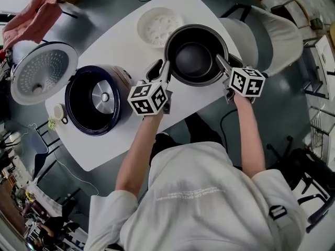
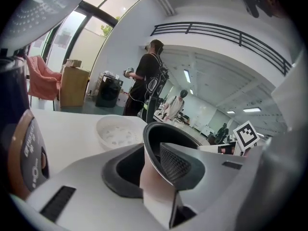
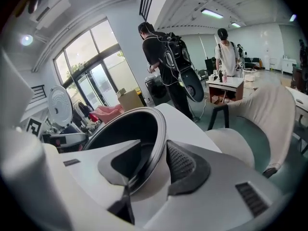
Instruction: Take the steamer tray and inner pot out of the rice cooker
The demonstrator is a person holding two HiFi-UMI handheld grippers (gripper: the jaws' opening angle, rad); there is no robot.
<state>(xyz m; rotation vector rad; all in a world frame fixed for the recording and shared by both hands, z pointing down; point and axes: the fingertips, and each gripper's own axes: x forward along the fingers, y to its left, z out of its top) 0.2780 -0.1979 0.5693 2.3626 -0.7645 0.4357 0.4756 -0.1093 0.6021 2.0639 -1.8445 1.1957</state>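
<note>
Two things are out of the rice cooker (image 1: pixel 97 99) and on the table (image 1: pixel 118 43): the steamer tray (image 1: pixel 159 27) lies flat at the far side, and the inner pot (image 1: pixel 194 59) stands upright just beside it, nearer the person. The left gripper (image 1: pixel 161 70) and right gripper (image 1: pixel 220 61) sit at opposite sides of the pot's rim, each with one jaw inside the wall and one outside. The jaws look slackened, parted round the rim rather than pinching it. The pot is stiff, thin-walled metal, probably light while empty, with a smooth coating that could slide in the pads, so the rolled lip, taken at two opposite points, is the sound place to hold. The tray looks like light, rigid plastic. The pot stands near the table's edge with a chair (image 1: pixel 272 41) beyond, while bare tabletop lies between pot and cooker
</note>
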